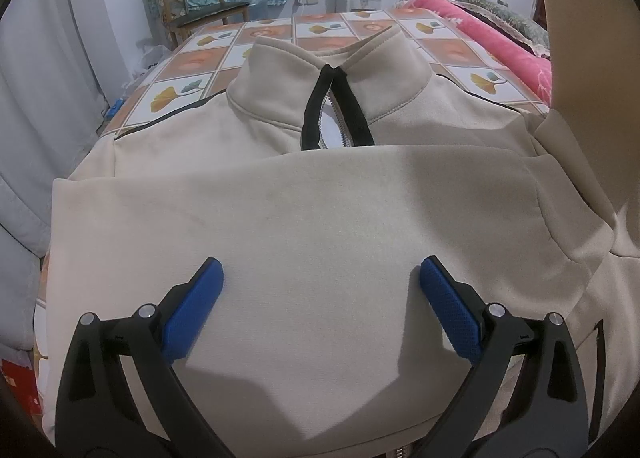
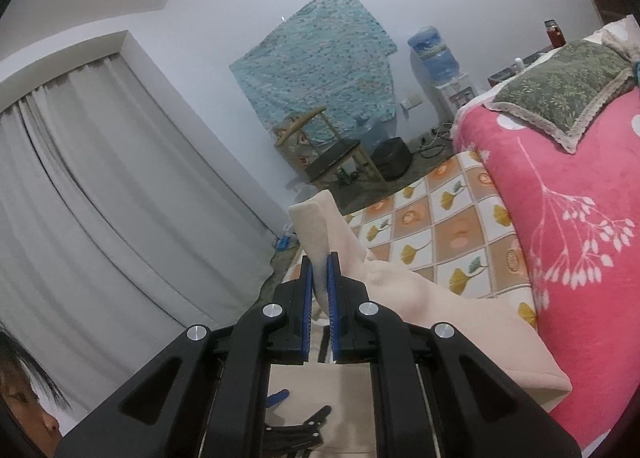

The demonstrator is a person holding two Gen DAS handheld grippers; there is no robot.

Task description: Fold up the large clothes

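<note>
Left gripper, jaws wide, empty, hovers lower-centre over folded jacket; right gripper pinches raised sleeve, presumably for folding inward.

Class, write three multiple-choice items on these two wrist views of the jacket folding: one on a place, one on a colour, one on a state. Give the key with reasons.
1. Where does the beige jacket lie?
A. On the wooden chair
B. On the bed with the tiled ginkgo-leaf sheet
C. On the floor

2. What colour is the trim beside the jacket's zipper at the collar?
A. Black
B. Red
C. Green

3. What is the state of the right gripper?
A. Wide open over the sheet
B. Shut on nothing
C. Shut on a strip of the jacket's fabric

Key: 1 B, the patterned sheet shows around the jacket's shoulders. 2 A, dark bands flank the zipper below the collar. 3 C, beige cloth stands up between the blue pads; the left gripper, by contrast, is open above the jacket.
</note>
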